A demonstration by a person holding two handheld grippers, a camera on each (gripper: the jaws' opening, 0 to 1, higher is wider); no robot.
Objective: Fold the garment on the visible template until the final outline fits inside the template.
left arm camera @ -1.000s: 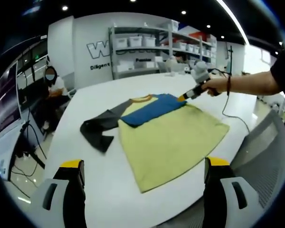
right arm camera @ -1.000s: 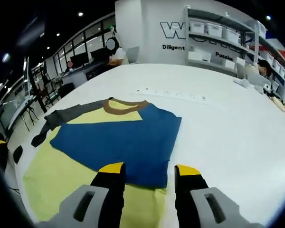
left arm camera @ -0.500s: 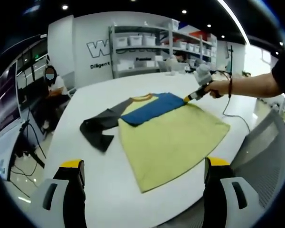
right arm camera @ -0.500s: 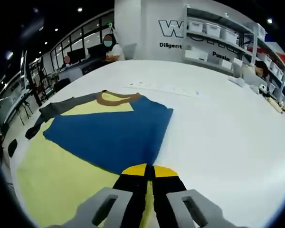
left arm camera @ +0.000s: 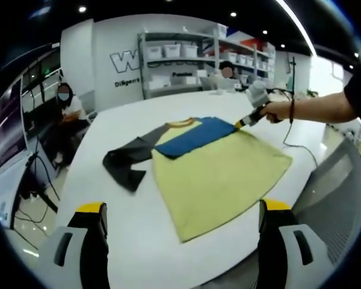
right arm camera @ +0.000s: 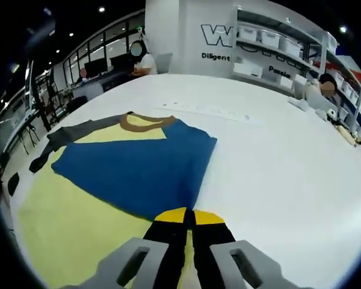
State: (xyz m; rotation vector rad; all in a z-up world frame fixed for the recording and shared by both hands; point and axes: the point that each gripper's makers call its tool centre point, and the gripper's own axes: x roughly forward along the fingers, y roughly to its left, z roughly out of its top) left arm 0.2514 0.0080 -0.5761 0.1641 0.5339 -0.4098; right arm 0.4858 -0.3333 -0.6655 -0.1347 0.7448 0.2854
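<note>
On the left of the white round table (left arm camera: 168, 114), a dark grey sleeve (left arm camera: 127, 158) of the yellow-green long-sleeved shirt with a brown collar (left arm camera: 219, 171) trails outward. The left gripper (left arm camera: 179, 214) hovers near the table's edge, its jaws spread wide and released, clear of the cloth. A blue sleeve panel (right arm camera: 138, 171) lies folded across the shirt's chest. At the right, the right gripper (right arm camera: 188, 214) pinches that blue panel's edge, jaws clenched together on it, held by a person's hand (left arm camera: 277, 110).
</note>
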